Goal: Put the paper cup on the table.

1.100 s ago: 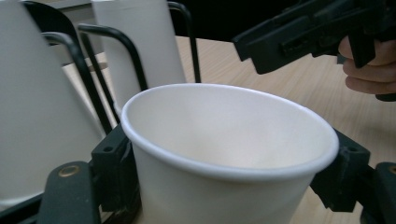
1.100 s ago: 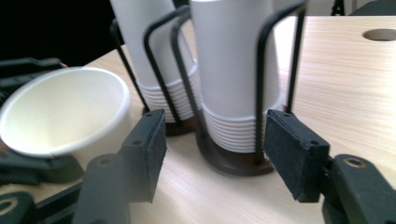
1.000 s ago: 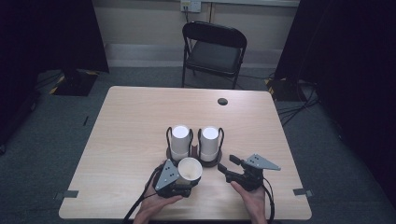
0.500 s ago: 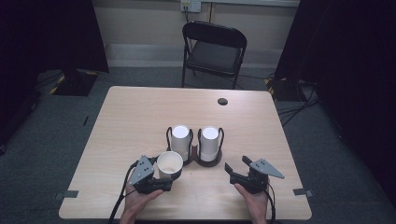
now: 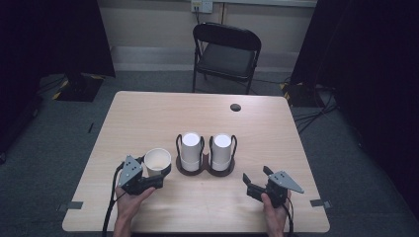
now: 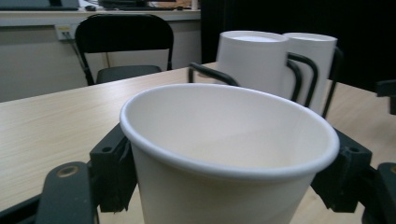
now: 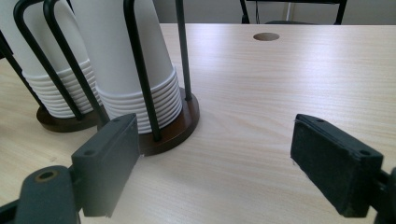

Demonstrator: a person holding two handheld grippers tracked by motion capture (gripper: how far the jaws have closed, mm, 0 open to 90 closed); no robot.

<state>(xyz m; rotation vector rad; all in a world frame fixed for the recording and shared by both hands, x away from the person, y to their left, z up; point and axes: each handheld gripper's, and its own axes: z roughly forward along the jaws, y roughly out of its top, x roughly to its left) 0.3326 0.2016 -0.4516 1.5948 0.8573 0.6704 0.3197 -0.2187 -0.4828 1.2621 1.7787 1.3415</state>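
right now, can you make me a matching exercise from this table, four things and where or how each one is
Things:
1. loose cup
2. cup stacks
3. right gripper
4. chair

States:
A. beyond the table's far edge
B. upside down in a wire rack
C. jaws apart, nothing between them
D. upright, held in the left gripper

Pairs: 1-D, 2-B, 3-C, 4-A

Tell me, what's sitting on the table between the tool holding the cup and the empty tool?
Between the left tool with its paper cup and the right tool, the high view shows bare table; the cup holder stands just behind.
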